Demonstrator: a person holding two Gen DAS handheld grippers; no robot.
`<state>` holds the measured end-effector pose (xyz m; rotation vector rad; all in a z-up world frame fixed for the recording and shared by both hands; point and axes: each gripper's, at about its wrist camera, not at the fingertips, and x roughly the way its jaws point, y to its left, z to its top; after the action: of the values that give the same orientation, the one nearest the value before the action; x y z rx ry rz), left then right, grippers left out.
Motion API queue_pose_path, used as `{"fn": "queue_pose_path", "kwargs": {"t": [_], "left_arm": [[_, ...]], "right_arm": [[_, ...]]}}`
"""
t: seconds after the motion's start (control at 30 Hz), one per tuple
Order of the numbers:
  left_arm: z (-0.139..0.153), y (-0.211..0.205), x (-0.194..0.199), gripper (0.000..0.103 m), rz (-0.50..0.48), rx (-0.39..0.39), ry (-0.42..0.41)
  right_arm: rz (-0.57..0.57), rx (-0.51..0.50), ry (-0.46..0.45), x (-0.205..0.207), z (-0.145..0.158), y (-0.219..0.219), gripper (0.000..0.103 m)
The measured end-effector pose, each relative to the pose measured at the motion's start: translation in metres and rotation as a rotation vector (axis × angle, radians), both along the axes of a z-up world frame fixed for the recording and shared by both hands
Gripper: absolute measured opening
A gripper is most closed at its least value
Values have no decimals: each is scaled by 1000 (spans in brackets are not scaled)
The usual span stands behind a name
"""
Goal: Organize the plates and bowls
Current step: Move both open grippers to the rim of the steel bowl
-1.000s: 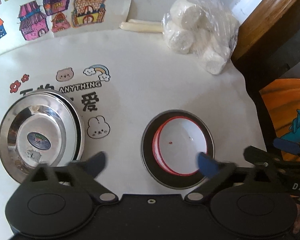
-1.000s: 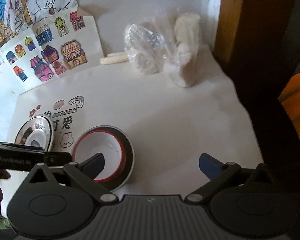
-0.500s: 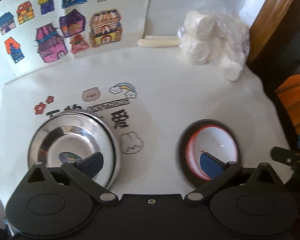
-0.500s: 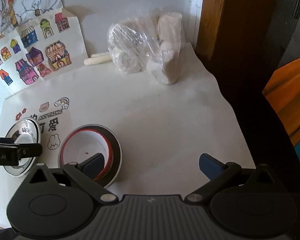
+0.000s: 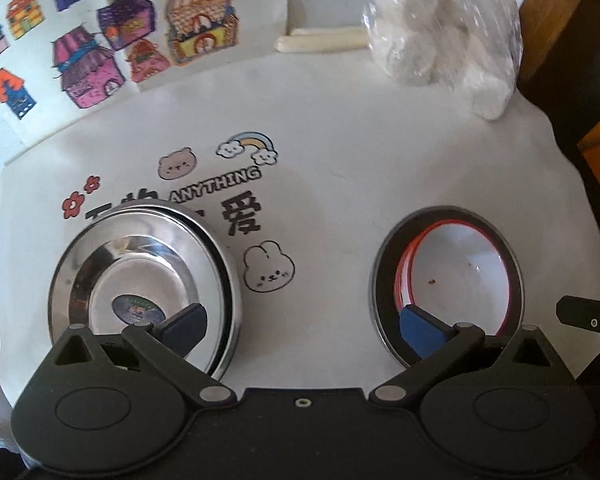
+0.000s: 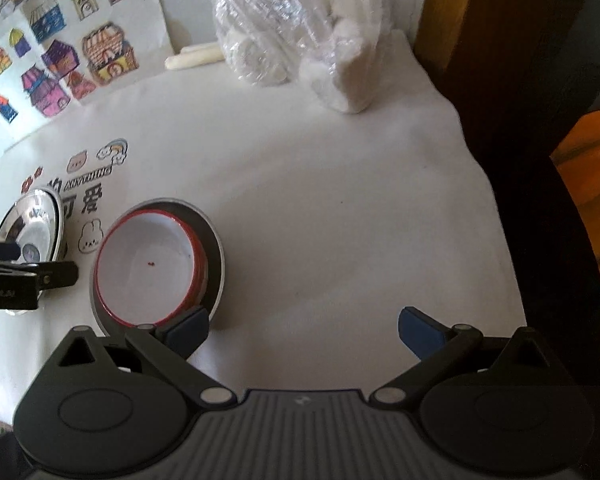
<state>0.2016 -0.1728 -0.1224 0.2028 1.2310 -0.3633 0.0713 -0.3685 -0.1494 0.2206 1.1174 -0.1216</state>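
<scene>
Tablecloth [image 5: 340, 152], white and printed with cartoon animals, carries everything, and both piles sit on its near half. Largest of the dishes is the stack of steel plates [image 5: 140, 276] at about eight o'clock in the left wrist view, rims nested closely. At four o'clock in that view sits the dark-rimmed steel bowl [image 5: 384, 280] with a red-rimmed white bowl [image 5: 456, 272] nested inside it and pushed toward the left wall. The left gripper [image 5: 302, 322] hangs above the bare cloth between the two piles, jaws wide apart and empty; the right gripper [image 6: 304, 326] is likewise spread and holds nothing, its left finger [image 6: 186, 330] just over the near rim of the bowls. Sorting looks nearly done, so the sensible step is probably to centre the white bowl. Approach its rim from above, straddle only the thin wall, and close gently, since glazed and steel surfaces would likely slip. A small red speck [image 6: 152, 264] lies inside.
</scene>
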Motion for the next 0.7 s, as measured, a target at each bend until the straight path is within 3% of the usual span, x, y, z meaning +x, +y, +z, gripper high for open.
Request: {"fn": "queue_pose_path", "kwargs": {"t": [0.43,0.7], "left_arm": [[-13,-8,1,102,29,83,42],[-17,-9,0,102,49,67,74]], "right_arm": [[114,40,59,21,-16,-2,103],[159,45,84,30,-22,1,103]]}}
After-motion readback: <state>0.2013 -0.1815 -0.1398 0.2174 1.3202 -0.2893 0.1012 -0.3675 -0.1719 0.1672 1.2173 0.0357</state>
